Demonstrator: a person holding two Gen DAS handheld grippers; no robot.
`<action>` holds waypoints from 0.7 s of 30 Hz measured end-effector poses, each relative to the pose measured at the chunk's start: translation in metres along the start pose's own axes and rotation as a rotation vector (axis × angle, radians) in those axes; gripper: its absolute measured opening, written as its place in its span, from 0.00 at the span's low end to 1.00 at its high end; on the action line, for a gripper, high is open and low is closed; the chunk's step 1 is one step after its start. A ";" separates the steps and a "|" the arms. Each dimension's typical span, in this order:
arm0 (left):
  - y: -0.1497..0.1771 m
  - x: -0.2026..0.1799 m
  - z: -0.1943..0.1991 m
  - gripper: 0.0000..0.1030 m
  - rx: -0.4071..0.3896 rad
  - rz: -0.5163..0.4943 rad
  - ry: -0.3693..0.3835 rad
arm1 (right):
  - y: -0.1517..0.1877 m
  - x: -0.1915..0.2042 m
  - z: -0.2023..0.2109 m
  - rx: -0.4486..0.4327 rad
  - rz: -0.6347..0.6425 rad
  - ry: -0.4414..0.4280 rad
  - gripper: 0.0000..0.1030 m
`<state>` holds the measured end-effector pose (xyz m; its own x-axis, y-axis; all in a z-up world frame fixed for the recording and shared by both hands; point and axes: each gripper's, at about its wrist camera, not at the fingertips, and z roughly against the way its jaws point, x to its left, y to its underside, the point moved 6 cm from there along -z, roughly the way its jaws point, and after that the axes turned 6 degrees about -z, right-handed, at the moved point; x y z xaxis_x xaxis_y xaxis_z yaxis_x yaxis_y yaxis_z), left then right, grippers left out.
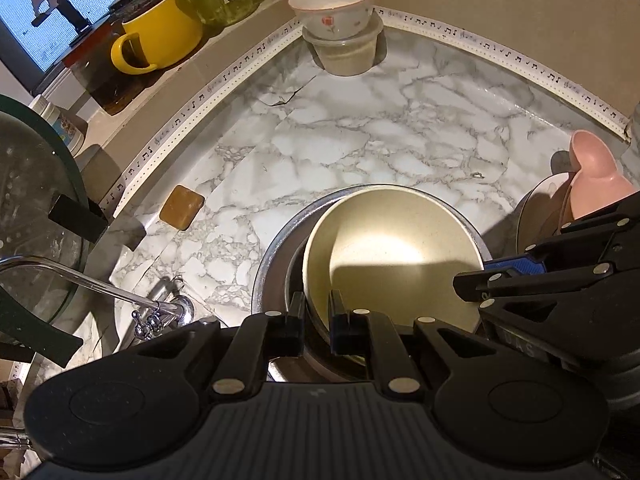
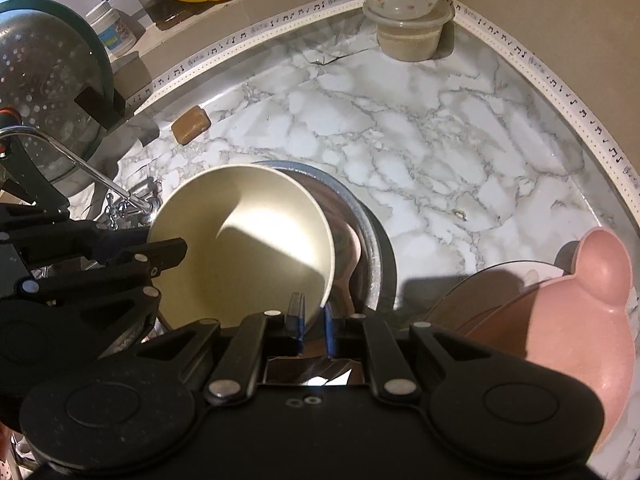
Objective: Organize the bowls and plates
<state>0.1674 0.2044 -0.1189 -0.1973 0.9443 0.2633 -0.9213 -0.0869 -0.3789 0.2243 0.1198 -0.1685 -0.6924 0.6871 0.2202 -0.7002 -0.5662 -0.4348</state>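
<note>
Both grippers pinch the cream bowl (image 1: 392,240) by its rim: left gripper (image 1: 318,312) on the near edge, right gripper (image 2: 312,318) opposite, jaws narrow. The bowl sits tilted inside a steel bowl (image 2: 372,240) on the marble counter (image 1: 360,132).

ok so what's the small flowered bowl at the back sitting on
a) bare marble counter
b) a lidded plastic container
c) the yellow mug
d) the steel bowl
b: the flowered bowl rests on top of a lidded plastic container at the back edge of the marble counter, well apart from the yellow mug on the ledge and the steel bowl near the front.
</note>
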 end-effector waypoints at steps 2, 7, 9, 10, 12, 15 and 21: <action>0.001 0.000 -0.001 0.10 0.002 -0.004 -0.001 | 0.001 0.000 -0.002 0.005 0.001 -0.002 0.10; 0.000 0.000 -0.002 0.10 -0.001 -0.013 -0.004 | 0.001 -0.001 -0.005 0.013 -0.004 -0.007 0.11; 0.000 0.000 -0.002 0.10 0.000 -0.014 -0.004 | 0.001 0.000 -0.006 0.017 -0.003 -0.007 0.11; -0.001 0.000 -0.002 0.10 0.001 -0.014 -0.003 | 0.001 0.000 -0.006 0.019 -0.007 -0.007 0.11; -0.002 0.001 -0.003 0.10 0.005 -0.012 0.003 | 0.001 0.000 -0.007 0.022 -0.004 -0.007 0.11; -0.003 0.004 -0.003 0.10 0.013 -0.003 0.025 | 0.001 0.000 -0.008 0.023 -0.001 -0.006 0.11; -0.001 0.011 -0.002 0.11 0.017 0.043 0.084 | 0.001 0.001 -0.009 0.026 0.002 -0.010 0.14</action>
<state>0.1670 0.2152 -0.1169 -0.2085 0.9628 0.1721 -0.9184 -0.1323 -0.3728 0.2244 0.1237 -0.1766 -0.6954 0.6814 0.2284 -0.7030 -0.5792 -0.4127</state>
